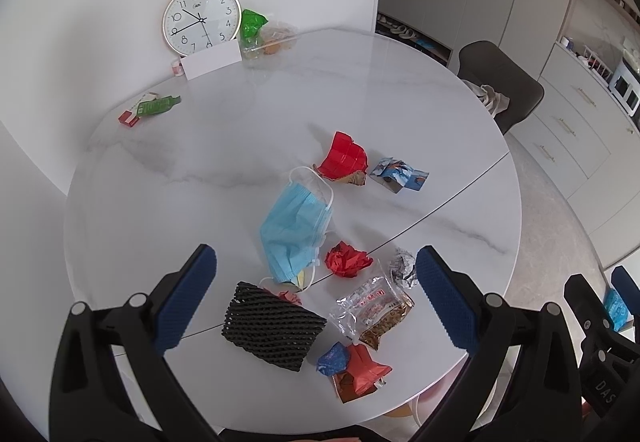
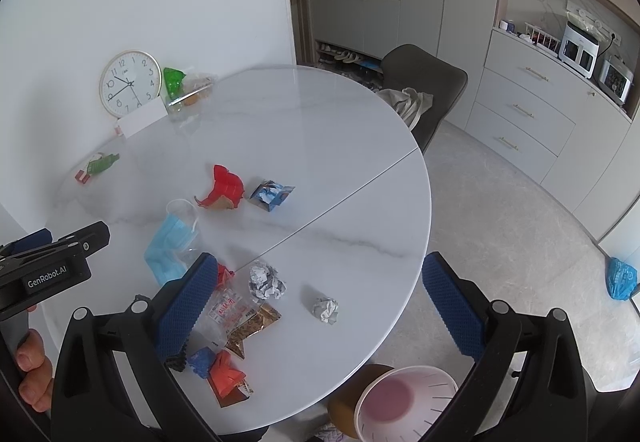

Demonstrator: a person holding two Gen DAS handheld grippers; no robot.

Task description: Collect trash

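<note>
Trash lies scattered on a round white table (image 1: pixel 240 146): a blue face mask (image 1: pixel 294 230), a black foam net (image 1: pixel 272 324), a crumpled red paper (image 1: pixel 347 259), a clear snack wrapper (image 1: pixel 372 312), a red and blue wrapper (image 1: pixel 352 368), a red carton piece (image 1: pixel 344 156) and a blue printed wrapper (image 1: pixel 400 172). Two crumpled paper balls (image 2: pixel 266 280) (image 2: pixel 326 309) show in the right wrist view. My left gripper (image 1: pixel 316 302) is open above the near trash. My right gripper (image 2: pixel 316 306) is open above the table's near edge. A pink bin (image 2: pixel 404 402) stands on the floor below.
A wall clock (image 1: pixel 201 18), a white card (image 1: pixel 212 62), green packets (image 1: pixel 252 22) and a red box (image 1: pixel 138 110) sit at the table's far side. A dark chair (image 2: pixel 428 82) with cloth stands behind. Cabinets line the right wall. A blue bag (image 2: pixel 621 278) lies on the floor.
</note>
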